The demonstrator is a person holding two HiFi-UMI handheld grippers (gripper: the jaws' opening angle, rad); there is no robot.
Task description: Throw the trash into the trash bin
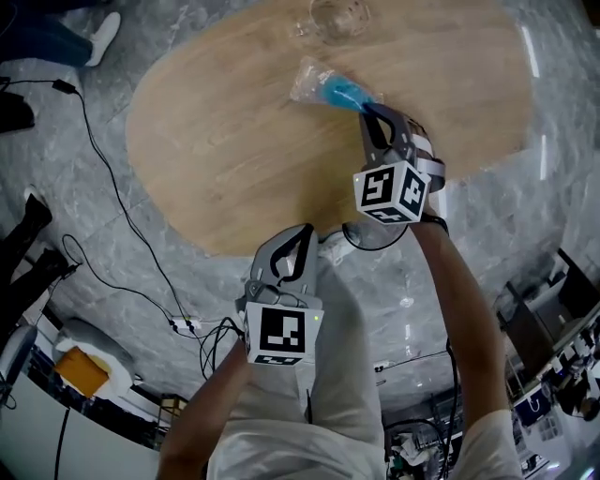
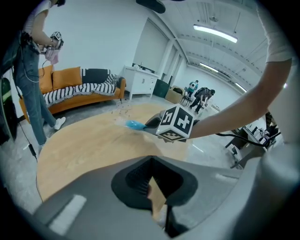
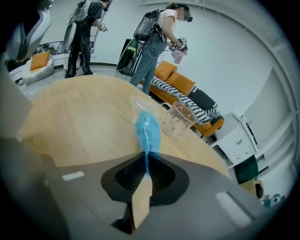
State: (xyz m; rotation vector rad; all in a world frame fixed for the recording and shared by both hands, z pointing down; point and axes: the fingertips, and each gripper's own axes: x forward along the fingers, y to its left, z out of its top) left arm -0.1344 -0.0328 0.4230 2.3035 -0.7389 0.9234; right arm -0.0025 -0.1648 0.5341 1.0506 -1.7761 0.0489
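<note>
Right gripper [image 1: 367, 109] outstretched, clamping blue wrapper [image 1: 335, 90], left gripper [image 1: 302, 230] near body

The clear plastic wrapper with a blue filling [image 1: 328, 87] sticks out ahead of the right gripper [image 1: 367, 108], pinched between its closed tips, over the oval wooden table [image 1: 216, 141]. Farther ahead of that gripper, beyond the wrapper, the clear basket-like container [image 1: 337, 17] stands on the table. The left gripper [image 1: 302, 234] sits behind and to the left of the right one, at the table's near edge, jaws together with nothing between them. A thin black cable [image 1: 103, 169] runs along the floor to its left.
</note>
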